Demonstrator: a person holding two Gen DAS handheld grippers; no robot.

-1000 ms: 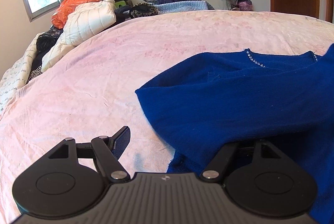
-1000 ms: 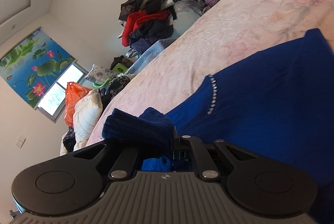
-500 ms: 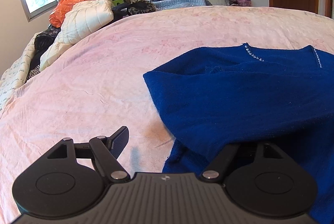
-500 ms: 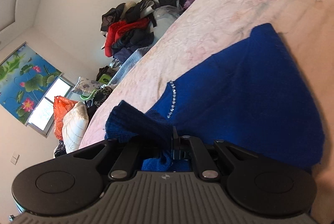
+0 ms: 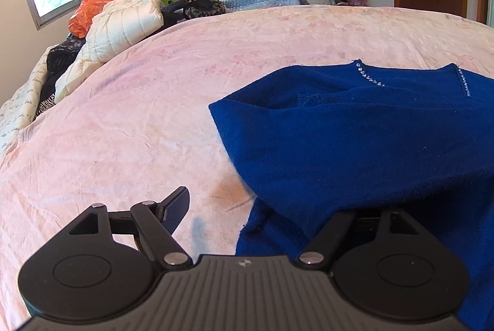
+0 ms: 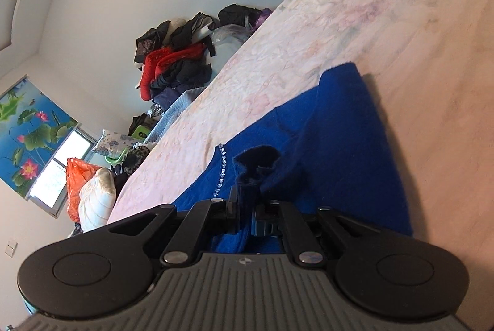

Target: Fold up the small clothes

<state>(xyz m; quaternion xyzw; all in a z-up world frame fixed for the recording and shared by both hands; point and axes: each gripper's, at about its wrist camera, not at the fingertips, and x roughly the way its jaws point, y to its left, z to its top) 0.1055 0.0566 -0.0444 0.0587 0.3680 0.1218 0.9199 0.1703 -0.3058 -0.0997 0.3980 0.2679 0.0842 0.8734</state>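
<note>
Blue sweater [image 5: 355, 127] drapes one of the left fingers [image 5: 176, 203], spread wide; right fingers [image 6: 237, 201] pinch it.

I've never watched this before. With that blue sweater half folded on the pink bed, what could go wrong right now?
The right gripper pinches only a small bunch of the blue sweater, so the knit might slip free mid-fold. The left gripper has its jaws wide apart, one finger buried under the cloth, so it could snag the fabric. The rhinestone trim might catch too.
</note>
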